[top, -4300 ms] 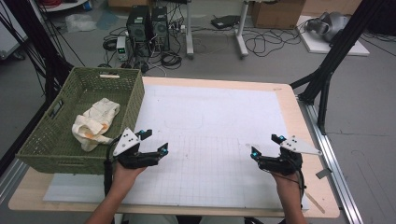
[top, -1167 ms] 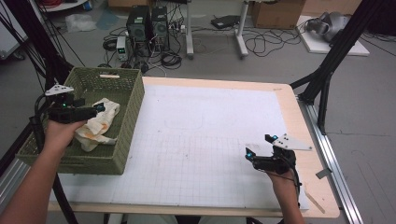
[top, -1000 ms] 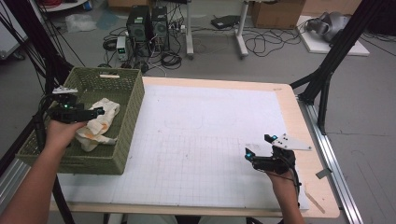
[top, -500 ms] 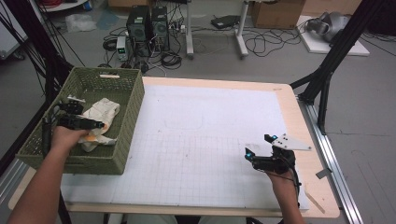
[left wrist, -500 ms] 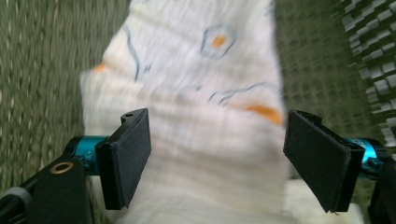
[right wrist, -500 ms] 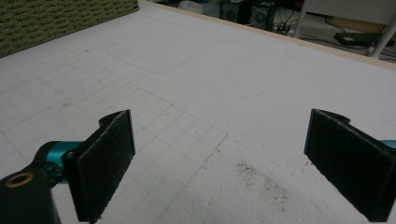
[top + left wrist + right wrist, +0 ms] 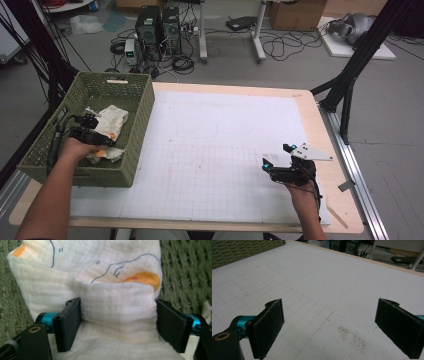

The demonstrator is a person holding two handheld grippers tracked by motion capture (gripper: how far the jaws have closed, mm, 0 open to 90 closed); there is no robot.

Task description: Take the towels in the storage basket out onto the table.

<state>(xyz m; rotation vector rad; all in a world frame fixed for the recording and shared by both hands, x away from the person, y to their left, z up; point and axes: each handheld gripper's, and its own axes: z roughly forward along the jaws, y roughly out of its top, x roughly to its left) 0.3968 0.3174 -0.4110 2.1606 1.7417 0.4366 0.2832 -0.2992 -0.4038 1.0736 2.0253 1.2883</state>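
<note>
1. We work at a white gridded mat (image 7: 220, 150) on a wooden table; cables and PC towers (image 7: 159, 25) lie far behind.
2. Our left gripper (image 7: 117, 322), jaws wide, straddles the cloth (image 7: 100, 272) in the green basket (image 7: 130, 150) at left.
3. Right gripper (image 7: 329, 327) is wide, w/ nothing in it, near right.

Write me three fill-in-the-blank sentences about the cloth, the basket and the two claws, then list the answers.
1. The white cloth lies inside the green woven ____.
2. The left claw has its jaws on either side of a fold of the ____.
3. The right claw hovers over the white gridded mat with its jaws ____ and nothing between them.

Missing words: basket; cloth; open
</note>
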